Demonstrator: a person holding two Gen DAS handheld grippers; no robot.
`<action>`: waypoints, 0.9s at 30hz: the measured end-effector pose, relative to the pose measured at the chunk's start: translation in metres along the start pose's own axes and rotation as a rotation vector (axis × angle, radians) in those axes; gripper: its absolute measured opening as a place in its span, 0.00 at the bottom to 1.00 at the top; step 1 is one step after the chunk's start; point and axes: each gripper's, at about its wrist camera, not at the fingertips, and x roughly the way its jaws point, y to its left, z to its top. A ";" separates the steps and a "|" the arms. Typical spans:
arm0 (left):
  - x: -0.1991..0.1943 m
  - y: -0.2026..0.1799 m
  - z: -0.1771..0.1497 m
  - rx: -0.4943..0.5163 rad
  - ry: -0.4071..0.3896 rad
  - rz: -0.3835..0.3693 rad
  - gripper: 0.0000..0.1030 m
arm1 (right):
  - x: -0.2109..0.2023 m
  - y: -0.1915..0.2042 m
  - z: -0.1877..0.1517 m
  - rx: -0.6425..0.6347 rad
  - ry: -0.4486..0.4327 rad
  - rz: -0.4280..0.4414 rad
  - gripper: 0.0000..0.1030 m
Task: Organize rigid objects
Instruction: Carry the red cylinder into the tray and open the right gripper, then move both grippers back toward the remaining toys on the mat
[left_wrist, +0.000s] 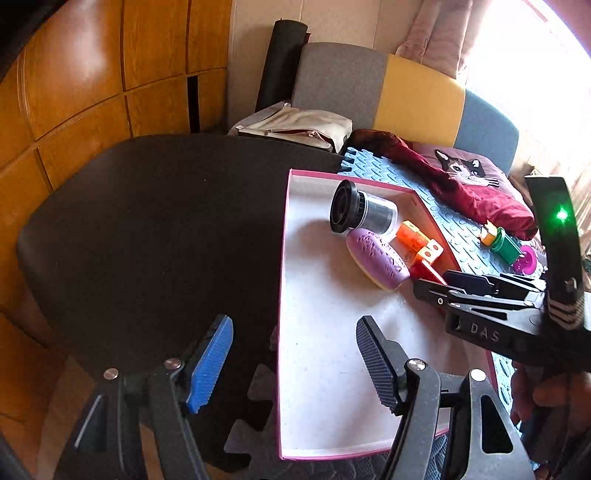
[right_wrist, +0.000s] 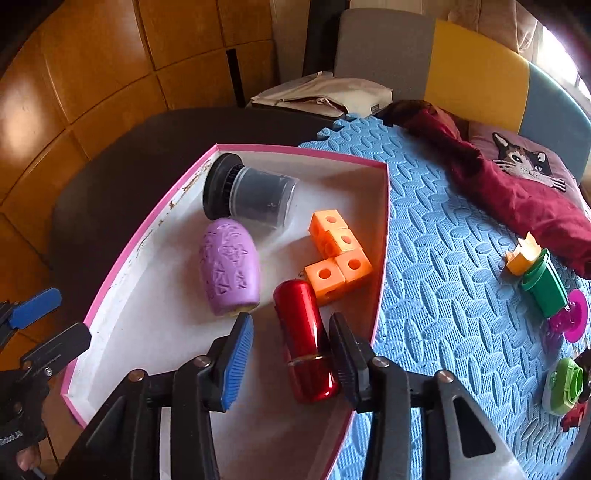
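Note:
A pink-rimmed white box (right_wrist: 147, 236) (left_wrist: 284, 236) lies on the table. In it are a black-lidded clear jar (right_wrist: 251, 199) (left_wrist: 364, 212), a purple embossed oval (right_wrist: 229, 266) (left_wrist: 376, 258), orange linked cubes (right_wrist: 338, 251) (left_wrist: 419, 242) and a red metal cylinder (right_wrist: 304, 339) (left_wrist: 424, 271). My right gripper (right_wrist: 291, 360) is open, its jaws either side of the red cylinder, which lies in the box; it also shows in the left wrist view (left_wrist: 480, 295). My left gripper (left_wrist: 291, 365) is open and empty over the box's near left edge.
On the blue foam mat (right_wrist: 443, 236) lie a green and yellow toy (right_wrist: 535, 277), a magenta piece (right_wrist: 570, 317), a green round toy (right_wrist: 563, 387) and a dark red cloth (right_wrist: 517, 192). A dark round table (left_wrist: 147, 236), a bag (left_wrist: 295, 127) and a chair lie behind.

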 end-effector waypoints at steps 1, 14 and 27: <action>-0.001 -0.001 0.000 0.001 -0.003 0.000 0.68 | -0.003 0.001 -0.001 0.001 -0.008 -0.002 0.43; -0.022 -0.016 0.000 0.045 -0.044 0.008 0.70 | -0.050 0.000 -0.022 0.009 -0.130 -0.054 0.43; -0.030 -0.043 -0.003 0.124 -0.047 0.009 0.71 | -0.082 -0.032 -0.040 0.038 -0.192 -0.131 0.43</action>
